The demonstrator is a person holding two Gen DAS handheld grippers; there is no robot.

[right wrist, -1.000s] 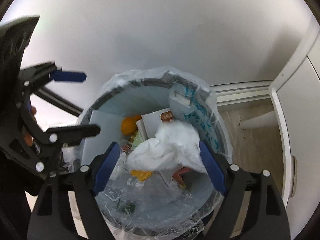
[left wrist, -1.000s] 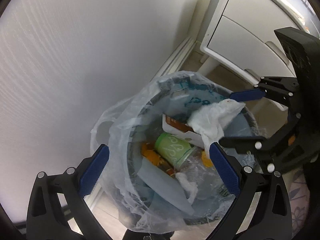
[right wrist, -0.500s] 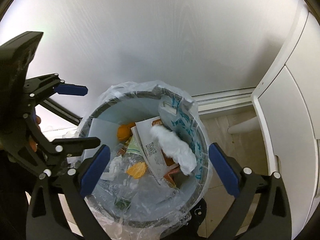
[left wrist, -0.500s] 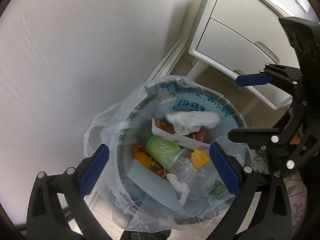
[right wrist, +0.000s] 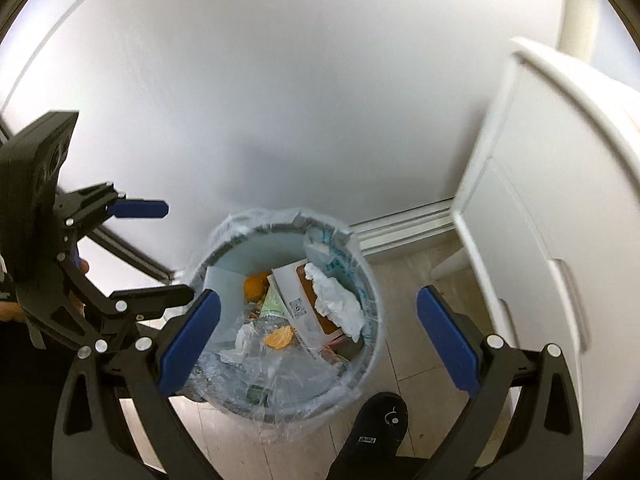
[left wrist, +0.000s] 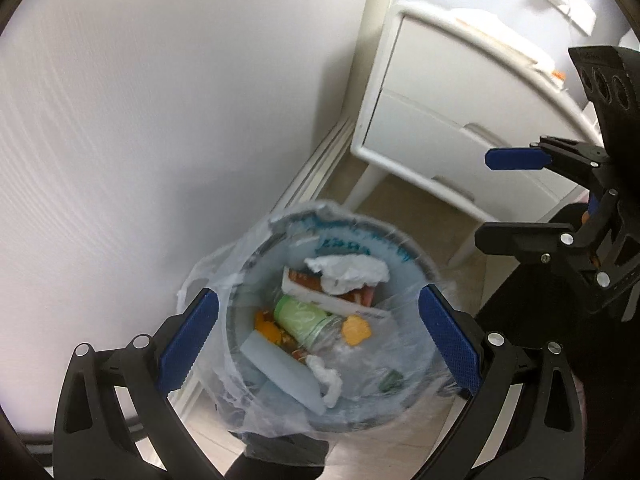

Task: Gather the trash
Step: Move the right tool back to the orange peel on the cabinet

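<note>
A round bin [left wrist: 412, 254] [right wrist: 374, 320] lined with a clear plastic bag stands on the floor by the white wall. A crumpled white tissue [left wrist: 348, 272] [right wrist: 338, 304] lies on top of a carton inside it, with a green cup [left wrist: 300, 314], orange scraps and clear wrap. My left gripper [left wrist: 318, 344] is open and empty, high above the bin; it also shows in the right wrist view [right wrist: 154, 252]. My right gripper [right wrist: 318, 344] is open and empty above the bin; it also shows in the left wrist view [left wrist: 500, 196].
A white bedside cabinet [left wrist: 452, 112] [right wrist: 560, 184] on legs stands right of the bin. A white wall with a skirting board [right wrist: 404, 226] runs behind. A black shoe [right wrist: 376, 424] rests on the tiled floor beside the bin.
The right gripper opened and let the white tissue fall into the bin. Both grippers have risen away from the bin, which now looks smaller.
</note>
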